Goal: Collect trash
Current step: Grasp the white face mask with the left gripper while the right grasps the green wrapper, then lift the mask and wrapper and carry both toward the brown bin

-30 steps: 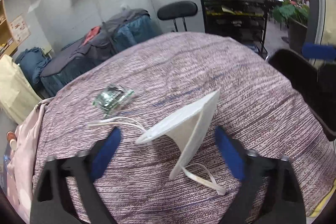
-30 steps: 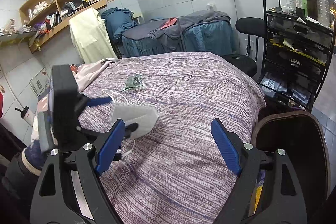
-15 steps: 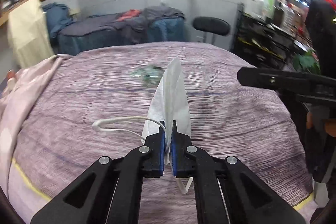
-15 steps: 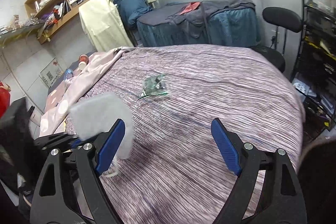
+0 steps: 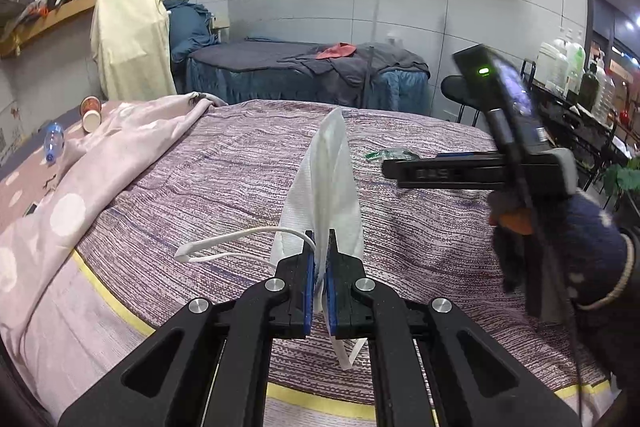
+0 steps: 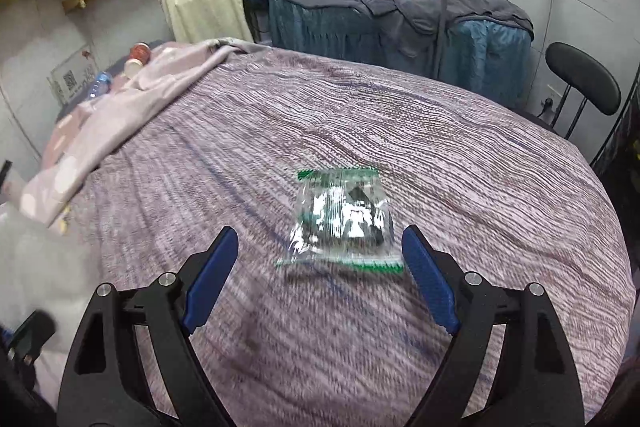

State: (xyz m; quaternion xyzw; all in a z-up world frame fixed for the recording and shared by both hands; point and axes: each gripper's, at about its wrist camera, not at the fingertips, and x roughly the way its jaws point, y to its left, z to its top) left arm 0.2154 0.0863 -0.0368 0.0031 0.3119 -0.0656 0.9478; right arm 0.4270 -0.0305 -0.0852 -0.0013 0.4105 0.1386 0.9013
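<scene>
The left gripper (image 5: 320, 281) pinches the white face mask (image 5: 326, 195) by one thin edge above the bed (image 5: 240, 163); it may slip. The right gripper (image 6: 320, 275) hangs wide apart over the crinkly wrapper (image 6: 344, 217), which could skid flat

Bare striped bedspread (image 6: 460, 155) lies open all around the plastic wrapper (image 6: 344, 217), nothing between it and the right gripper's (image 6: 320, 279) wide jaws, while the rumpled pink blanket (image 6: 132, 107) crowds the left edge.
</scene>
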